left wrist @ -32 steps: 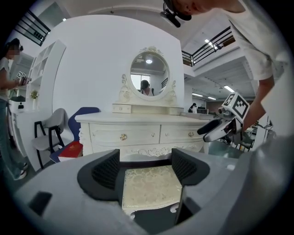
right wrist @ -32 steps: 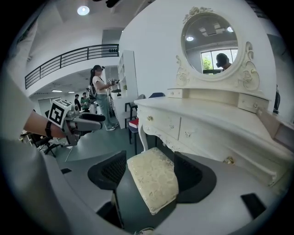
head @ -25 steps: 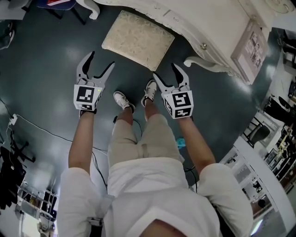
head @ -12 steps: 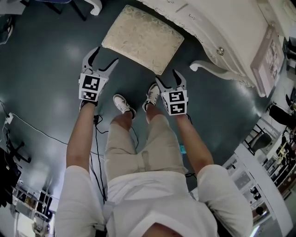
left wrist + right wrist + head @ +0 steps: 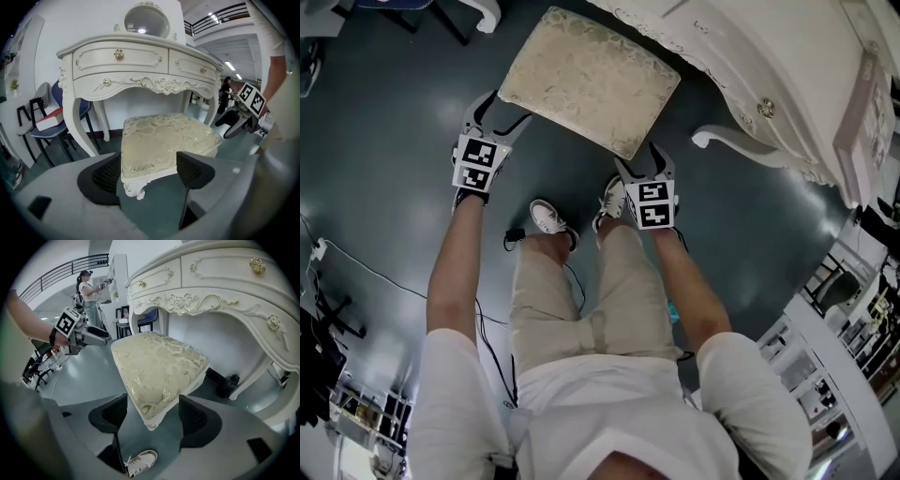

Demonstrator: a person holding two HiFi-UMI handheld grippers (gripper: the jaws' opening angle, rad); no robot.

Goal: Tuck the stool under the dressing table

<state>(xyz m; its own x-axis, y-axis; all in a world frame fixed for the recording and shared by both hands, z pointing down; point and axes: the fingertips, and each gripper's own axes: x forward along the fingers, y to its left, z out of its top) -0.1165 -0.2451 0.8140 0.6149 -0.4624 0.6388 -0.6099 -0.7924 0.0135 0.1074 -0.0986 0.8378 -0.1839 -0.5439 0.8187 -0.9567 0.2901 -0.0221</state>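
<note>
The stool [image 5: 589, 80] has a cream brocade cushion on a white carved frame and stands on the dark floor in front of the white dressing table [image 5: 750, 66]. My left gripper [image 5: 497, 111] is open at the stool's near left corner [image 5: 133, 176], which sits between its jaws without touching the pads. My right gripper [image 5: 642, 159] is open around the near right corner [image 5: 152, 416]. In the left gripper view the stool [image 5: 164, 140] stands just ahead of the table's kneehole [image 5: 145, 101]. The right gripper view shows the cushion [image 5: 157, 366] beside the table's carved apron [image 5: 197, 301].
The table's curved legs [image 5: 741, 141] flank the kneehole. A dark chair with a red book [image 5: 44, 119] stands left of the table. The person's white shoes [image 5: 551, 220] are just behind the stool. Cables [image 5: 356, 248] trail on the floor at left. Shelving [image 5: 825, 366] lines the right side.
Both grippers have moved forward to the stool's near corners, and the stool now appears larger and closer to the table in the head view.
</note>
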